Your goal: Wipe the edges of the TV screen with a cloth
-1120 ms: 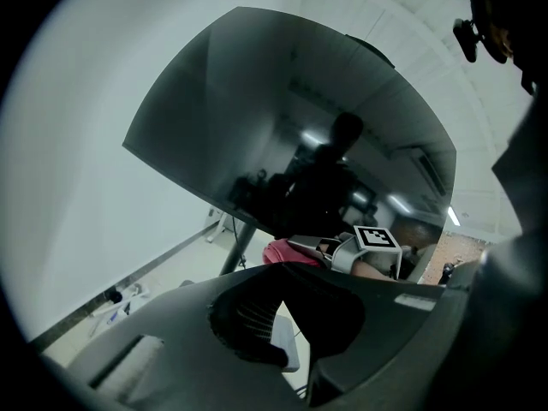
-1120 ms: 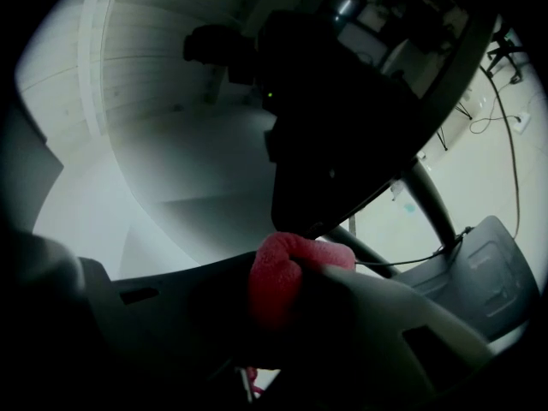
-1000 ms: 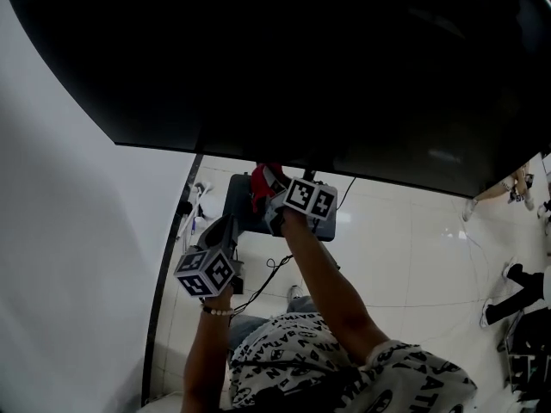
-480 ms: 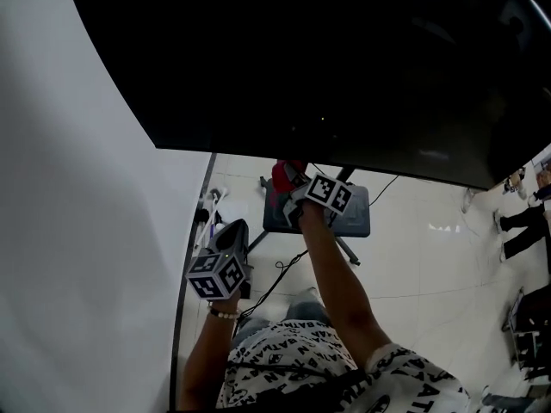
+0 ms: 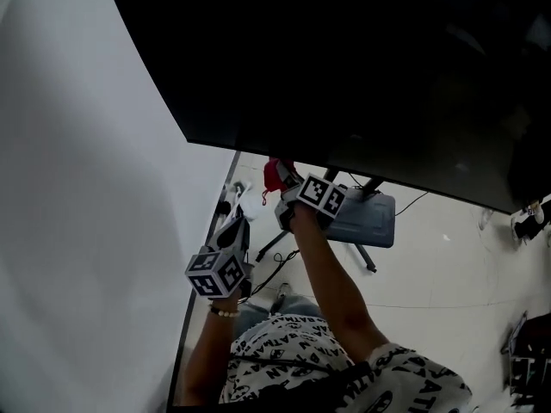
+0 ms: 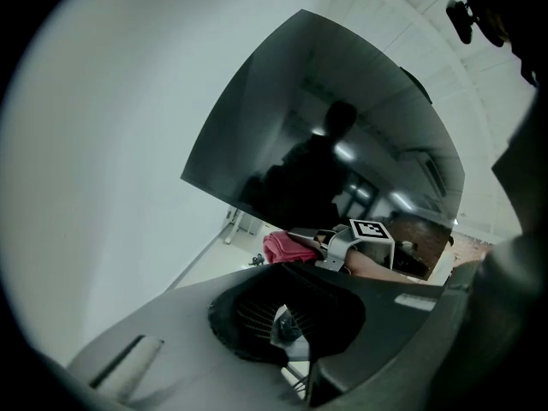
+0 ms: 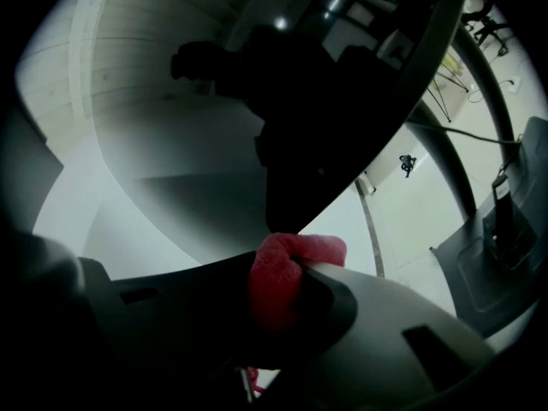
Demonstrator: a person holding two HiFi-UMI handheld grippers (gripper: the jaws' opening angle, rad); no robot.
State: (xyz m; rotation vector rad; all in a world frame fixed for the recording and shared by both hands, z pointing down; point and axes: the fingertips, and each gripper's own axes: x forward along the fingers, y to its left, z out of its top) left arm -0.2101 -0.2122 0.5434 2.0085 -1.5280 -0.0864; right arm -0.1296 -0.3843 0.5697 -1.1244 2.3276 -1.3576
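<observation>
The big black TV screen [image 5: 344, 67] fills the top of the head view; its lower edge runs from the left corner down to the right. My right gripper [image 5: 281, 185] is shut on a red cloth [image 5: 271, 174], which is pressed up against that lower edge a short way from the bottom-left corner. In the right gripper view the red cloth [image 7: 278, 281] bulges from between the jaws of the right gripper [image 7: 300, 264], under the dark screen [image 7: 325, 101]. My left gripper [image 5: 234, 231] hangs lower, near the wall, shut and holding nothing. The left gripper view shows the red cloth [image 6: 287, 248] beneath the screen [image 6: 342, 144].
A white wall [image 5: 86, 188] stands directly left of the TV. Below it are the grey base of the TV stand [image 5: 366, 218], a trailing cable [image 5: 275, 269] and a glossy white floor [image 5: 448, 274]. Another person's feet show at the far right [image 5: 534, 218].
The right gripper has slid the red cloth along the TV's lower edge toward the bottom-left corner. The left gripper has stayed low by the wall.
</observation>
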